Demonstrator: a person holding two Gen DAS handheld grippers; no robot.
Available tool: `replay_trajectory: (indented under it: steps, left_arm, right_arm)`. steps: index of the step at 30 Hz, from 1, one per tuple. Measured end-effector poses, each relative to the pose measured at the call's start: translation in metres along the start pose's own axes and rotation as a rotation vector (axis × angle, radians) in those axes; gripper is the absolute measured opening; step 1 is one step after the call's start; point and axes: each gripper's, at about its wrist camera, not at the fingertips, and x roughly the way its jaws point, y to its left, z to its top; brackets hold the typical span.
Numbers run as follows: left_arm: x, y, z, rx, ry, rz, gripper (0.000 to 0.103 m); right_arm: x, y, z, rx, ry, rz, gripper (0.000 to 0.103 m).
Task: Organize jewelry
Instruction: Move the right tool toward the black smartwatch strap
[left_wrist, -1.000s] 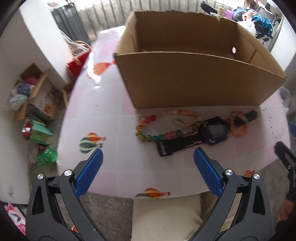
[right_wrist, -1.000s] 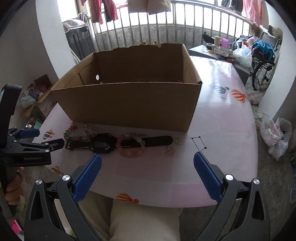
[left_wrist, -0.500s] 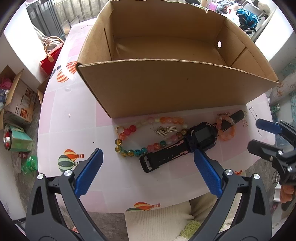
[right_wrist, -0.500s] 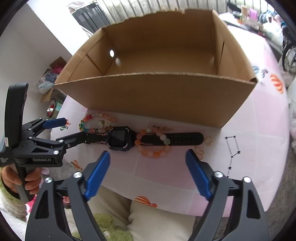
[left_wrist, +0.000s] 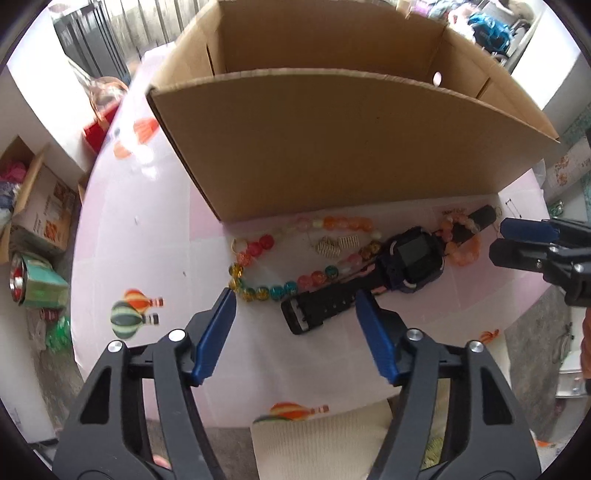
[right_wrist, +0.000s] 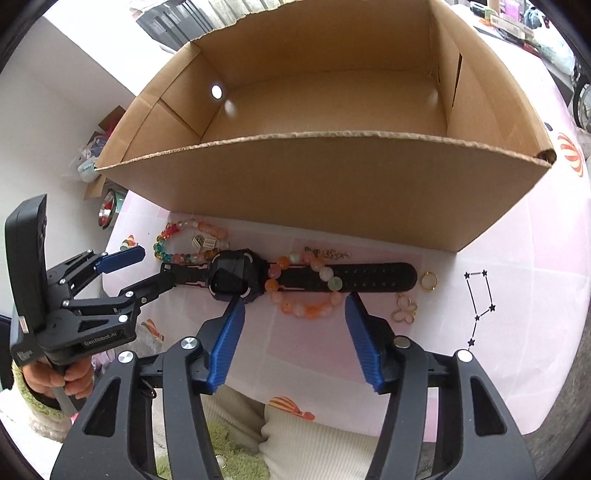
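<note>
A black watch (left_wrist: 410, 258) (right_wrist: 236, 280) lies flat in front of an open cardboard box (left_wrist: 351, 147) (right_wrist: 314, 177). A coloured bead necklace (left_wrist: 280, 291) (right_wrist: 173, 254) curls at its left. An orange-pink bead bracelet (left_wrist: 463, 251) (right_wrist: 306, 306) drapes over its right strap. My left gripper (left_wrist: 294, 295) (right_wrist: 157, 264) hovers over the left strap end, jaws closing, pads off it. My right gripper (right_wrist: 294, 299) (left_wrist: 498, 240) hovers over the bracelet, jaws closing; the bracelet shows between the fingers, untouched.
A gold ring (right_wrist: 428, 280), a butterfly charm (right_wrist: 404, 312) and a thin gold chain (right_wrist: 328, 253) lie near the right strap; small gold charms (left_wrist: 338, 243) sit inside the necklace loop. The pink balloon-print tablecloth (left_wrist: 129, 317) ends just before my grippers. Boxes and tins stand on the floor at left.
Both grippers' jaws have narrowed. The right gripper tipped down and moved in over the bracelet. The left gripper tilted a little and stayed over the strap end.
</note>
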Motion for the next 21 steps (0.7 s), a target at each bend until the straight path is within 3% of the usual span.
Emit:
replay_trajectory:
  steps: [7, 11, 16, 21]
  left_arm:
    - [0.001, 0.011, -0.015, -0.051, -0.097, -0.037, 0.063]
    - [0.004, 0.014, -0.019, -0.058, -0.107, -0.028, 0.062]
    - [0.011, 0.018, -0.024, -0.054, -0.129, -0.051, 0.048]
    - [0.013, 0.017, -0.027, -0.055, -0.172, -0.053, 0.043]
  right_arm:
    - [0.005, 0.000, -0.003, -0.019, -0.038, -0.049, 0.050]
    - [0.012, -0.001, -0.004, -0.014, -0.042, -0.060, 0.044]
    - [0.019, -0.002, -0.004, -0.017, -0.039, -0.068, 0.035]
    - [0.018, -0.006, -0.001, 0.000, -0.056, -0.064, 0.035]
